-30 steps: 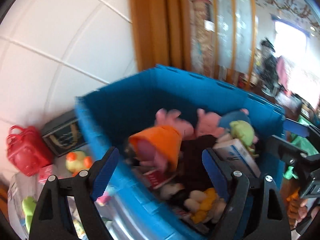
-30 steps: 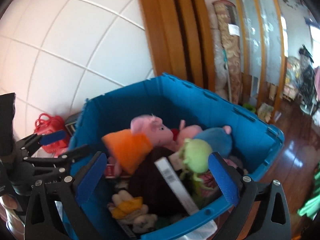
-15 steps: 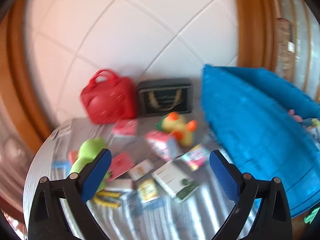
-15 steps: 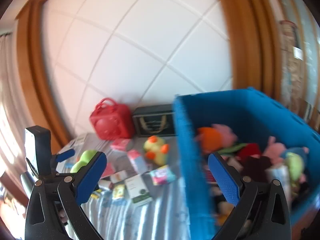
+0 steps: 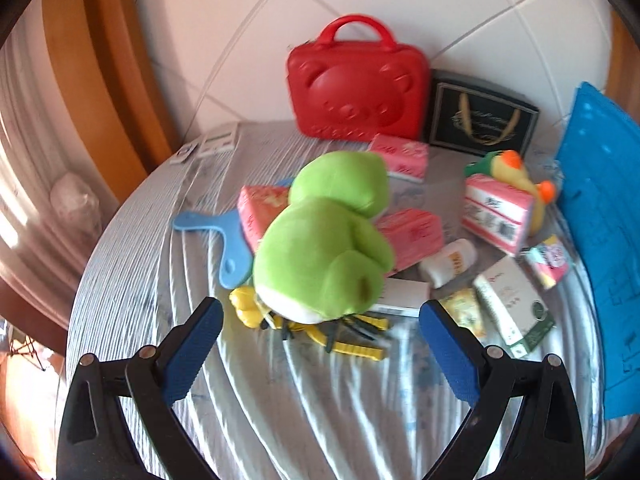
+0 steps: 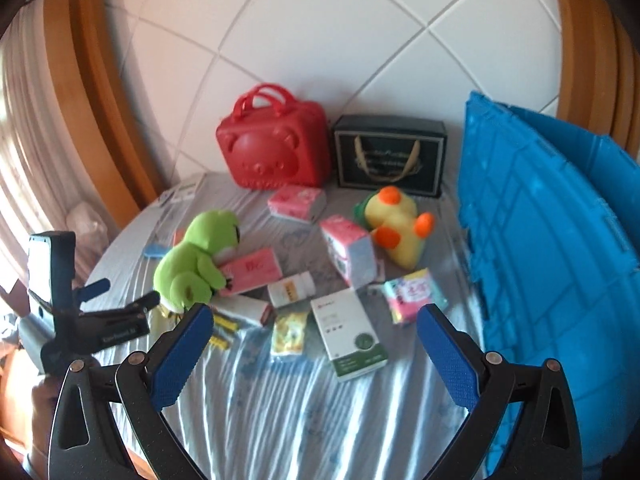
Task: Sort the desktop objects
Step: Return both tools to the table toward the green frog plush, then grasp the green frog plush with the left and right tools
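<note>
Two grippers hang over a table covered with a pale striped cloth (image 6: 280, 420), both angled down at the clutter that awaits sorting. At the right stands a tall blue plastic crate (image 6: 560, 240), its ribbed wall just beside the scattered goods, presumably so that each item has only a short way to travel. Against the tiled wall, a red bear-faced carry case (image 5: 356, 92) and a black gift box with gold lettering (image 5: 480, 120) stand upright and out of the way.

Nearest the left gripper (image 5: 320, 336) lies a green plush frog (image 5: 324, 236), sprawled across pink tissue packs (image 5: 412, 232) and a blue plastic hanger (image 5: 224, 236), with yellow clips under its base. Its jaws stand wide apart with nothing between the pads; the frog sits just beyond the tips, centred in the gap, so I judge it the next pick.

Ahead of the right gripper (image 6: 316, 336), a white and green carton (image 6: 348, 332) lies flat, with a yellow plush duck (image 6: 396, 220) farther back. These jaws are likewise spread wide and touch nothing.
</note>
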A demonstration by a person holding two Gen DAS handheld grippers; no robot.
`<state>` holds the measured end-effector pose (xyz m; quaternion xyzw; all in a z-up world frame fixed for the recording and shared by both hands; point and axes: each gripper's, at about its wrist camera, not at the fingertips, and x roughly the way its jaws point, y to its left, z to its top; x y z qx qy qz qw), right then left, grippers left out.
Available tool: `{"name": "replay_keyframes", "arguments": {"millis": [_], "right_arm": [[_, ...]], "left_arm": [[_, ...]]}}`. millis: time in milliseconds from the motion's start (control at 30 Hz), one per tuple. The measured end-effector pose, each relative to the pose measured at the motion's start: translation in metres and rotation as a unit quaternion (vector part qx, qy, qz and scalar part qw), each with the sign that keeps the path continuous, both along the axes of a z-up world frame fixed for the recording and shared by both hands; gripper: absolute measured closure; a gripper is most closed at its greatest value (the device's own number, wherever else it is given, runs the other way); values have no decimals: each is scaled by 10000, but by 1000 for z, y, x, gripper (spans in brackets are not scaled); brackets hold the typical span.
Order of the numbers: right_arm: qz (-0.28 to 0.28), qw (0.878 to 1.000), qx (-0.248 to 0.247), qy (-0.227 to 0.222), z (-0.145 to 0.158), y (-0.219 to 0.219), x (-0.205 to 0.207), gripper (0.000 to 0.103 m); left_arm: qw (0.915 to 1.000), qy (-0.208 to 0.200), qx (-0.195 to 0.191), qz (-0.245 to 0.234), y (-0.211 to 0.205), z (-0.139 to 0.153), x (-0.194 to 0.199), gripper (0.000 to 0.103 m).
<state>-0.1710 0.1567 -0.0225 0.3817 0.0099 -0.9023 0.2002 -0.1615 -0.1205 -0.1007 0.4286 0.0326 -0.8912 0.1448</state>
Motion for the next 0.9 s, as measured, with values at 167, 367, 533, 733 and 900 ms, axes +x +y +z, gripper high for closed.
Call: {"name": "replay_keyframes", "arguments": {"millis": [167, 367, 533, 733, 900], "right_arm": [[36, 9995, 142, -266, -21, -23, -19, 0], [-105, 9976, 227, -643, -47, -36, -51, 0], [-99, 9962, 259, -828, -58, -57, -73, 0], [353, 9934, 485, -982, -73, -113, -88, 0], [1119, 9847, 421, -1268, -95, -177, -82, 0]], "left_arm": [[9997, -223, 65, 99, -26, -26, -39, 3], [9977, -608, -230, -198, -25, -58, -90, 3], [9946, -789, 90, -673, -53, -87, -77, 2], [9895, -1223, -474, -606, -95, -115, -31, 2], [9911, -1153, -477, -464, -122, -112, 3, 2]]}}
